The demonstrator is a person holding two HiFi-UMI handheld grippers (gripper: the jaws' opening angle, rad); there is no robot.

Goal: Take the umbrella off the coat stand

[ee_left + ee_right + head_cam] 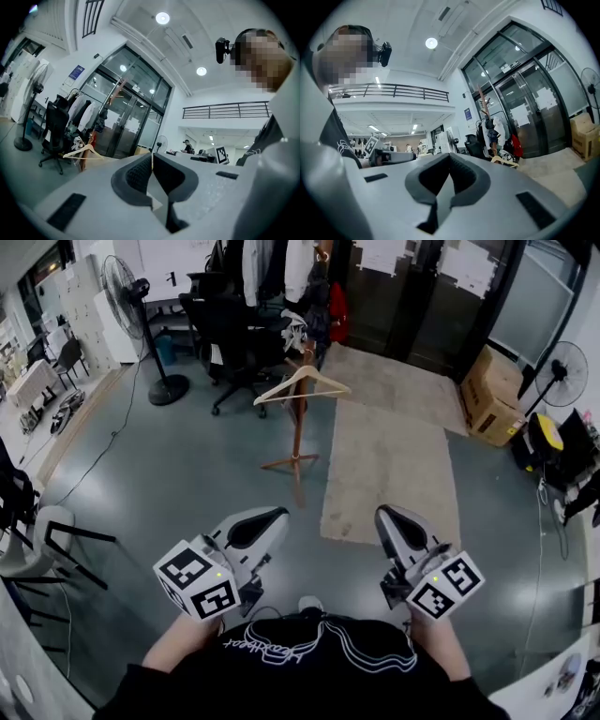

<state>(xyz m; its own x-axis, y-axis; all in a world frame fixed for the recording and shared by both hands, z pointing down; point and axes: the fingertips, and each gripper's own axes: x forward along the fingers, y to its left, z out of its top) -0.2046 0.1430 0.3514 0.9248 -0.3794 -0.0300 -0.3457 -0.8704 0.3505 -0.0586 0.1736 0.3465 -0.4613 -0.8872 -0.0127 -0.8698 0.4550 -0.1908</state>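
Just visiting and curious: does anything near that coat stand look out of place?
One bare wooden hanger sits low on the coat stand, a little tilted, while the clothes bunch at the top. Nothing else looks odd.

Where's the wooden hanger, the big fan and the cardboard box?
Hanger (305, 371), head view, on the top where its two arms meet.
Fan (117, 285), head view, on its round cage.
Cardboard box (487, 395), head view, on its brown side.
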